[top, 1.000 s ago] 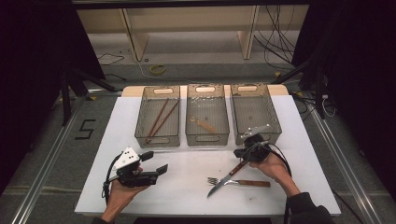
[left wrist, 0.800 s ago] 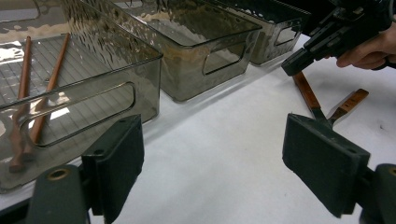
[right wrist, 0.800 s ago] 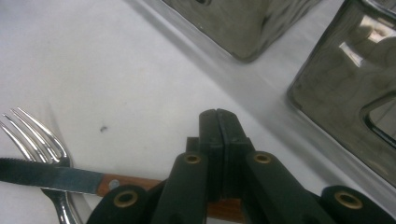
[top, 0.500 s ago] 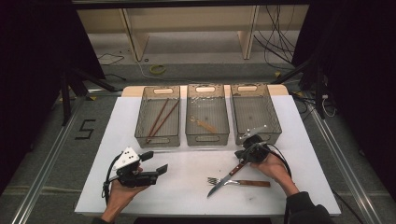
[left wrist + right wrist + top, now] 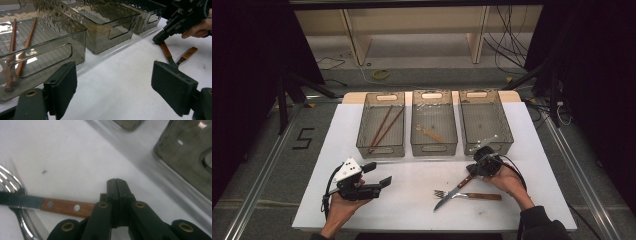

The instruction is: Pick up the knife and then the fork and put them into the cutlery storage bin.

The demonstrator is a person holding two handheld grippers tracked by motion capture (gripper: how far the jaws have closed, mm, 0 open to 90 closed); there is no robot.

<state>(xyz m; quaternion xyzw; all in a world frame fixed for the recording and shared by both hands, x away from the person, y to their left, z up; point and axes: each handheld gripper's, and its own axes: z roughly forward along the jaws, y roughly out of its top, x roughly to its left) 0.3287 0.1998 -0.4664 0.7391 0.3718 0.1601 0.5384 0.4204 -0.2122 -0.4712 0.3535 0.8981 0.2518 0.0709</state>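
Knife (image 5: 456, 190) lies on the white tabletop (image 5: 412, 200), blade over a fork (image 5: 467, 195); the right gripper (image 5: 117, 185) is clamped on its wooden handle end, rivets plain in the right gripper view. Left gripper (image 5: 379, 176) hovers with jaws apart. Beyond, three bins: chopsticks (image 5: 21, 51) in the left bin (image 5: 381, 150). Floor marking "5" (image 5: 303, 138).

**Colours and patterns on the table**

A brown wooden handle with two silver rivets was seen on the knife (image 5: 63, 207) just beside the black fingers (image 5: 116, 195). Smoky grey ribbed bins (image 5: 381, 125), reddish-brown chopsticks (image 5: 23, 47) and a white tabletop (image 5: 412, 200) were noted.
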